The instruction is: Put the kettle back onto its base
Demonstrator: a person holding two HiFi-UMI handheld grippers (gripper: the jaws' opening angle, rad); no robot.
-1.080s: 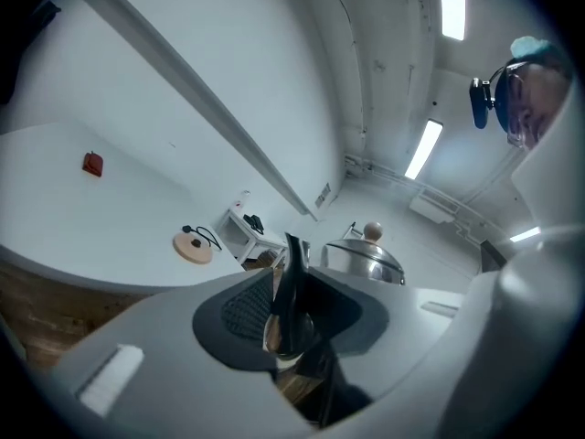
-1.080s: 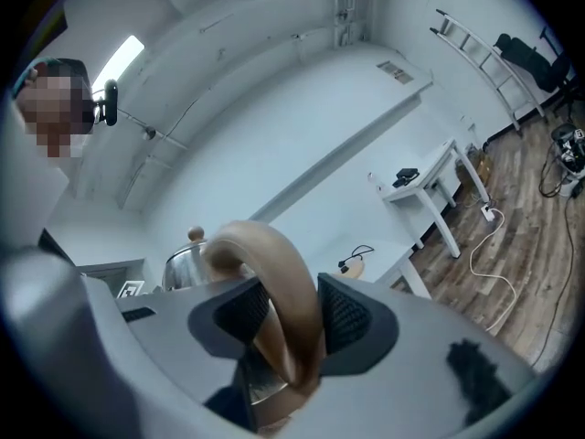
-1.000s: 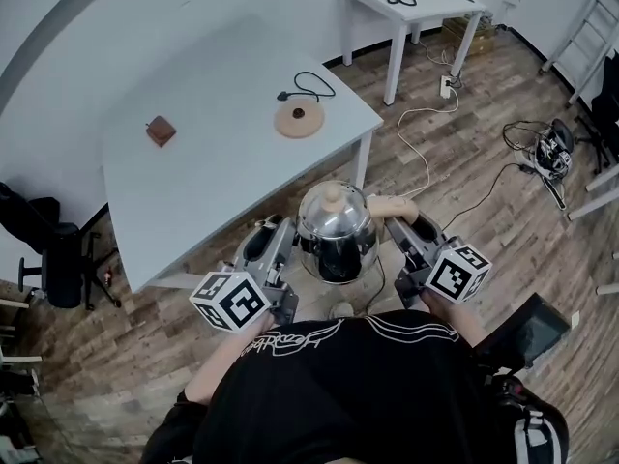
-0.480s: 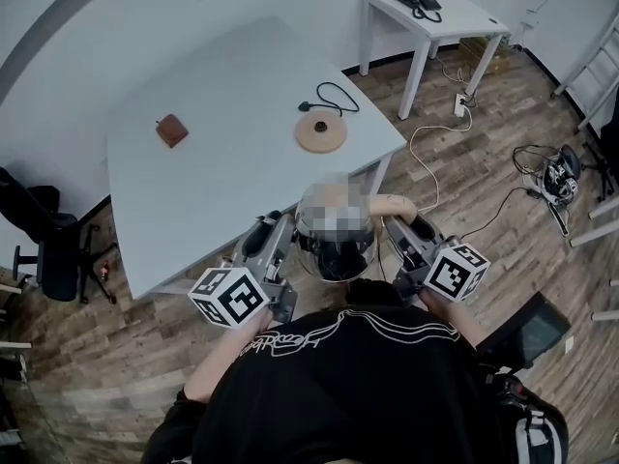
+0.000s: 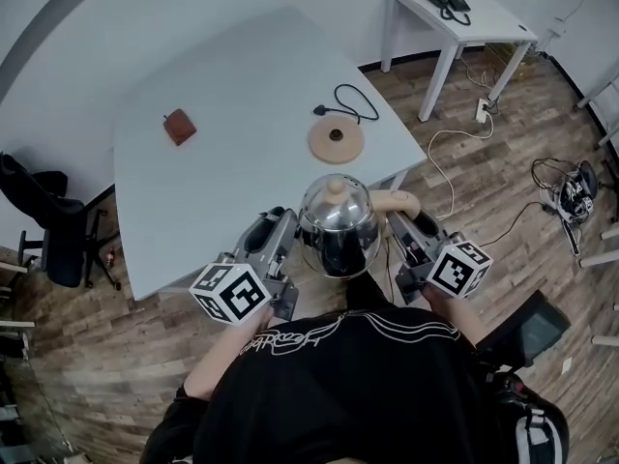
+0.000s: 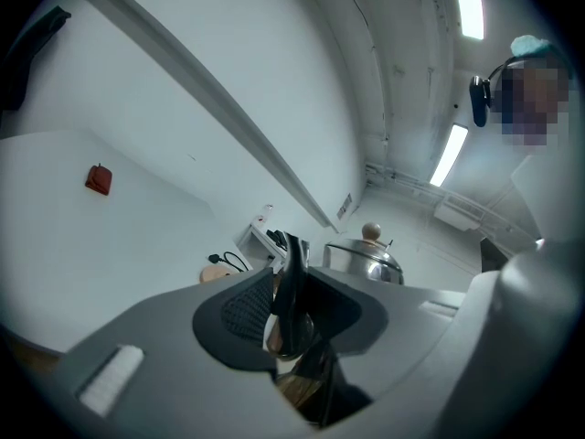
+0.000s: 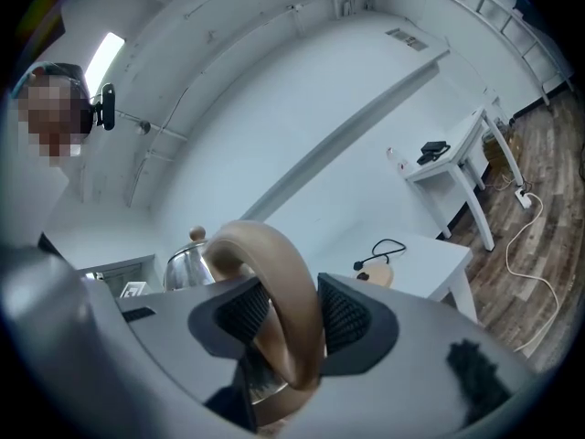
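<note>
In the head view a shiny steel kettle (image 5: 337, 222) with a round lid knob hangs in the air at the near edge of the white table (image 5: 222, 191). My right gripper (image 5: 397, 224) is shut on its curved wooden handle (image 7: 274, 273), which fills the jaws in the right gripper view. On the other side my left gripper (image 5: 287, 232) is shut on a thin dark part of the kettle's side (image 6: 294, 282), probably the spout. The round wooden base (image 5: 336, 141) with its black cord lies on the table beyond the kettle. It also shows as the base (image 6: 216, 273) and the base (image 7: 377, 273).
A small brown object (image 5: 179, 126) lies further left on the table. A second white table (image 5: 455, 13) with a phone stands at the back right. A black chair (image 5: 44, 230) is at the left. Cables (image 5: 455, 162) and a power strip (image 5: 481, 109) lie on the wood floor.
Both grippers have carried the kettle toward the table. The table and the base now lie closer in the head view. Neither grip has changed.
</note>
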